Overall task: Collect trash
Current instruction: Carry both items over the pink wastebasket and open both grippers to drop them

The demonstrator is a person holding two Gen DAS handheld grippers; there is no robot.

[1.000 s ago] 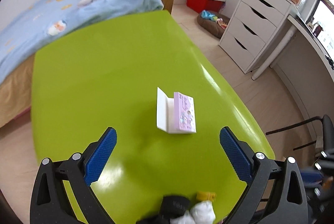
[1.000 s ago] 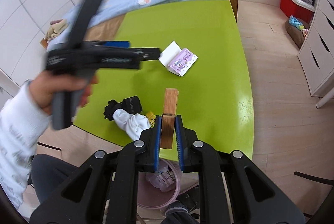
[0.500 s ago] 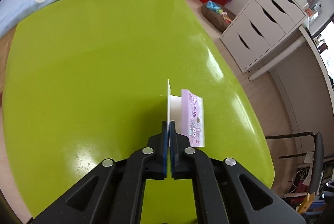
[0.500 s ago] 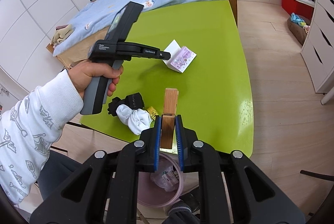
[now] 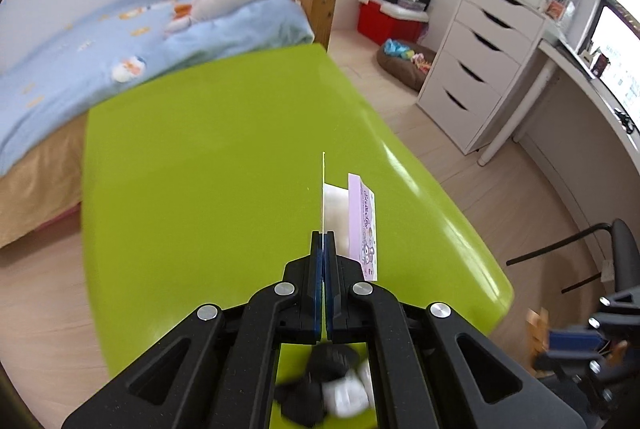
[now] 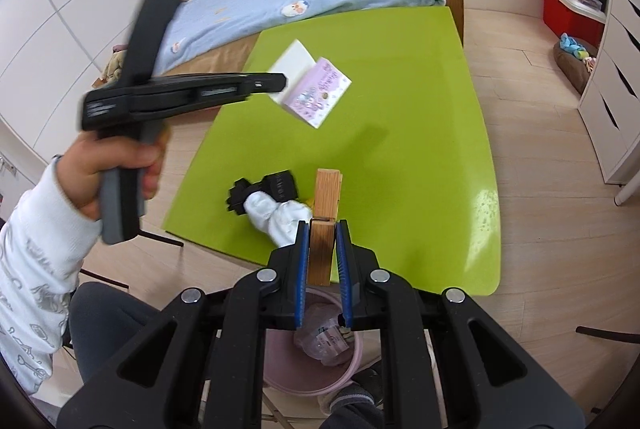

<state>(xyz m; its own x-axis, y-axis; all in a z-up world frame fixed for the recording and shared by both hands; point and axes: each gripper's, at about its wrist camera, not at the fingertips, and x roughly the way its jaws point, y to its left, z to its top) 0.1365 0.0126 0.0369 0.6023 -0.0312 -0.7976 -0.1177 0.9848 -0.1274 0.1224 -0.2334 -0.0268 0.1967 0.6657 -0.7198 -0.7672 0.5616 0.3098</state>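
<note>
My left gripper (image 5: 323, 235) is shut on the white flap of a small purple-and-white paper box (image 5: 362, 225) and holds it in the air above the green table (image 5: 208, 165). In the right wrist view the box (image 6: 314, 93) hangs from the left gripper (image 6: 280, 83), well clear of the table (image 6: 420, 133). My right gripper (image 6: 323, 229) is shut on a wooden clothespin (image 6: 325, 213) above the table's near edge. A pink bin (image 6: 316, 365) with a crumpled plastic bottle sits on the floor below it.
Black and white socks (image 6: 268, 203) and a small yellow scrap lie near the table's front edge. A bed (image 5: 120, 41) stands behind the table, white drawers (image 5: 488, 69) to the right, a black chair (image 5: 592, 257) at the right.
My left gripper closed on the box flap and has lifted the box off the table, up and toward me. My right gripper has kept its hold on the clothespin.
</note>
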